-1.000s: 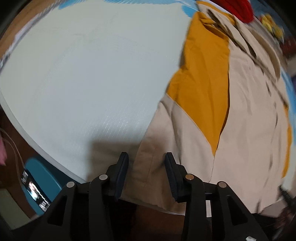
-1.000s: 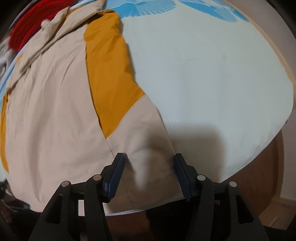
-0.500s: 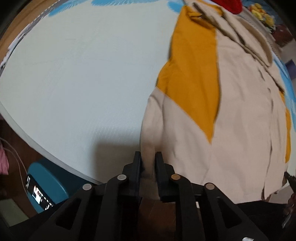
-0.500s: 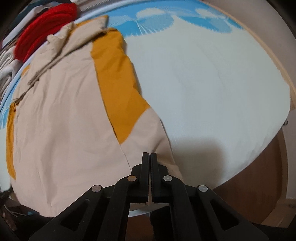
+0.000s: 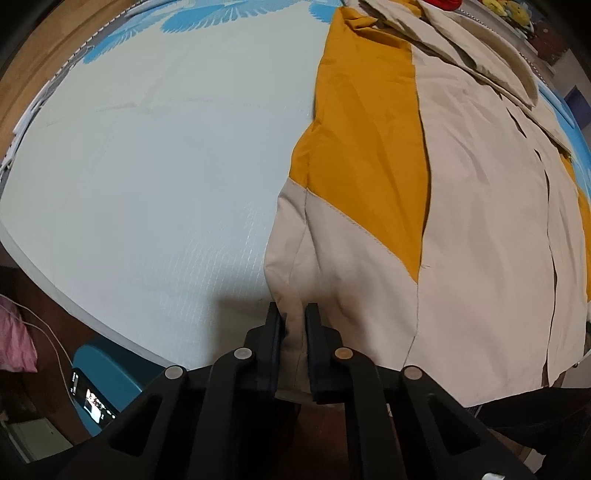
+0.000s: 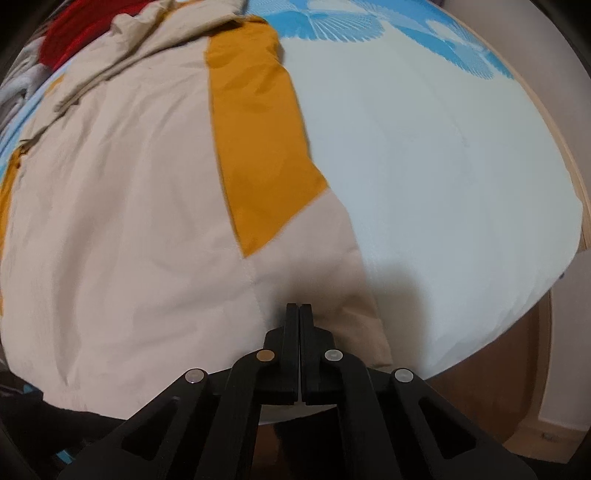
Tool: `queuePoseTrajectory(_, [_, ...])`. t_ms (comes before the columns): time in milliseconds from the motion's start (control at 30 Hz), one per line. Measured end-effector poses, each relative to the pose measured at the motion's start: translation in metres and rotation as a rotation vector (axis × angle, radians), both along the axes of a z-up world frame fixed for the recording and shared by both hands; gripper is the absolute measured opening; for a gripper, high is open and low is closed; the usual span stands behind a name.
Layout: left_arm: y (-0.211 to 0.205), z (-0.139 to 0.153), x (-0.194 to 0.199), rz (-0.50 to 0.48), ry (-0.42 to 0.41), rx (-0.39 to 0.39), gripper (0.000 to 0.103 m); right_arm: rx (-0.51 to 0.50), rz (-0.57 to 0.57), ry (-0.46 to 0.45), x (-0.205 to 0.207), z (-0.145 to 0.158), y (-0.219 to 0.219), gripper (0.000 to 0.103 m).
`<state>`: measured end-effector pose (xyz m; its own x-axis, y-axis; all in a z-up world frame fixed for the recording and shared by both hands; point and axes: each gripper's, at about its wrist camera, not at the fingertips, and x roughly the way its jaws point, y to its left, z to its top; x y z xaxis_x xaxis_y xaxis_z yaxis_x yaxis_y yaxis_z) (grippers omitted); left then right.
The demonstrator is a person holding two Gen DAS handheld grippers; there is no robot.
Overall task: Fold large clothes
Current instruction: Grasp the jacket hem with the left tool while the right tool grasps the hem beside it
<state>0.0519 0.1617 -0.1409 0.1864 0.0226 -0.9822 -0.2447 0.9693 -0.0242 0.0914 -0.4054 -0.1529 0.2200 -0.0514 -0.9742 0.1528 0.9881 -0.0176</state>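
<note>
Jacket, beige with mustard panels, lies spread flat on the bed, its hem right at the near edge and its collar end up toward the far edge. And the left gripper is clamped on a pinch of beige fabric at the hem's left corner; you can see the cloth bunched up between the two black pads. Over on the other side, the right gripper has its jaws pressed tight together at the hem near the jacket's right corner, beside where the mustard panel runs to a point; any fabric caught between them is too thin to make out. The bed carries a pale sheet with a blue print toward the far edge. A red garment sits bunched at the far edge beyond the collar. Down past the near left corner, a phone with a lit screen rests on a blue stool.
</note>
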Motion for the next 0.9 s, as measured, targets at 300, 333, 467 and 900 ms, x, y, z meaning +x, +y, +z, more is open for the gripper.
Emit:
queuePoseTrajectory(300, [-0.02, 0.015, -0.009, -0.05, -0.038, 0.035, 0.009, -0.045, 0.05, -0.104, -0.001, 0.026, 0.013, 0.0])
queuePoseTrajectory(333, [-0.015, 0.014, -0.007, -0.046, -0.033, 0.034, 0.009, -0.059, 0.026, -0.077, 0.003, 0.019, 0.014, 0.0])
queuePoseTrajectory(467, [-0.004, 0.008, -0.003, -0.009, -0.002, 0.015, 0.01, -0.053, -0.086, -0.032, 0.006, 0.016, -0.014, 0.015])
queuePoseTrajectory(900, [0.004, -0.003, 0.006, 0.011, 0.014, -0.01, 0.01, 0.095, -0.168, 0.043, 0.007, 0.0, -0.033, 0.063])
